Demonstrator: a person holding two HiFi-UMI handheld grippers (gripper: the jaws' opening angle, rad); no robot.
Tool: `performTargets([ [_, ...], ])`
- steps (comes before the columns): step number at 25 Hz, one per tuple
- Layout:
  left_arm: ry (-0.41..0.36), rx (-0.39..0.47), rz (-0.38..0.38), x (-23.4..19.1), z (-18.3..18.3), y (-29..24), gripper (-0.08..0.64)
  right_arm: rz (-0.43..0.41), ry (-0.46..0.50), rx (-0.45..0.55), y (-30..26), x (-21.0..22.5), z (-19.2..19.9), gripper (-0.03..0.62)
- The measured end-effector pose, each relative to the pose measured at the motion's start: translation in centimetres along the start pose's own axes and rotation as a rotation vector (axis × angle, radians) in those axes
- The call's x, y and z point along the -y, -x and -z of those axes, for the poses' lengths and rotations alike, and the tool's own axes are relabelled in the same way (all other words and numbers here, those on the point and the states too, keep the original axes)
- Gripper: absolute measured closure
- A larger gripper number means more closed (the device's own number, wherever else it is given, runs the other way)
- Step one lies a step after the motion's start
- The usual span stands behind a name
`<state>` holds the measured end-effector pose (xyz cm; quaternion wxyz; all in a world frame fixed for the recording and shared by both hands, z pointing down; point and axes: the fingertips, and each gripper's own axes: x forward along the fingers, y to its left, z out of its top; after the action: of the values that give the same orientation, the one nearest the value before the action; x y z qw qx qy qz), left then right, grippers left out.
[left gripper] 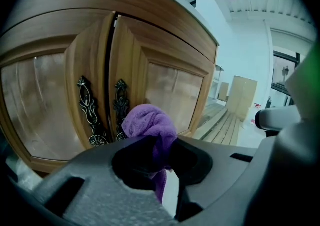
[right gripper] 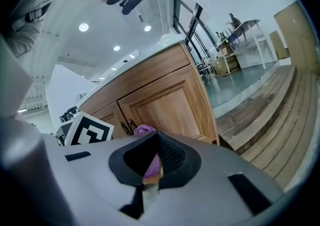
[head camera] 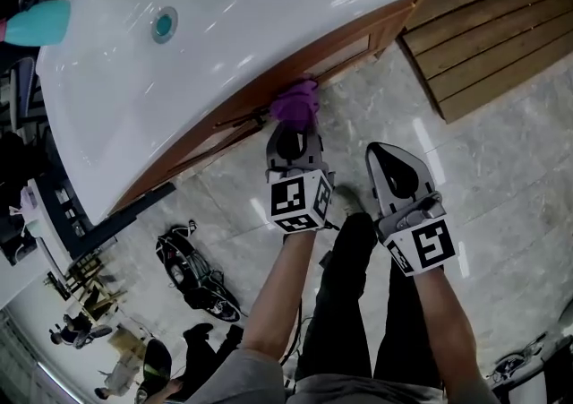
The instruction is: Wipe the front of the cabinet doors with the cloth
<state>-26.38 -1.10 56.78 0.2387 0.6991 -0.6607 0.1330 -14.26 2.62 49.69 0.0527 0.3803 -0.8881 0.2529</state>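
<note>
Pinching plush purple cloth (left gripper: 150, 125), left tool (left gripper: 161, 162) seemingly touching panelled doors (left gripper: 172, 87).

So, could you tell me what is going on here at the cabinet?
A person stands at the cabinet doors under a white sink, with a gripper in each hand. The left gripper is shut on a purple cloth, held up at the doors beside their ornate handles. Whether the cloth touches the wood cannot be told. The right gripper hangs back, shut and empty.
</note>
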Motion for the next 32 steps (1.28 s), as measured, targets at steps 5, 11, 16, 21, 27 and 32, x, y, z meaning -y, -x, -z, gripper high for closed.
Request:
performTargets([
  [5, 0.025, 0.006, -0.014, -0.7, 0.2, -0.5, 0.502, -0.001, -0.001, 0.008, -0.3, 0.0, 0.3, 0.583],
  [11, 0.104, 0.012, -0.049, -1.3, 0.4, -1.0, 0.502, 0.011, -0.005, 0.013, 0.0, 0.4, 0.4, 0.583],
  [16, 0.101, 0.008, -0.058, -1.2, 0.5, -1.2, 0.503, 0.022, -0.009, 0.018, 0.3, 1.0, 0.3, 0.583],
  [21, 0.094, 0.006, -0.045, -0.8, 0.3, -1.7, 0.503, 0.029, -0.009, 0.021, 0.4, 1.3, 0.2, 0.583],
  [27, 0.098, 0.005, -0.04, -0.5, 0.0, -2.2, 0.502, 0.045, -0.014, 0.024, 0.9, 1.9, 0.3, 0.583],
  [32, 0.094, -0.002, -0.023, 0.0, 0.1, -2.6, 0.502, 0.063, -0.022, 0.029, 1.2, 2.7, 0.3, 0.583],
])
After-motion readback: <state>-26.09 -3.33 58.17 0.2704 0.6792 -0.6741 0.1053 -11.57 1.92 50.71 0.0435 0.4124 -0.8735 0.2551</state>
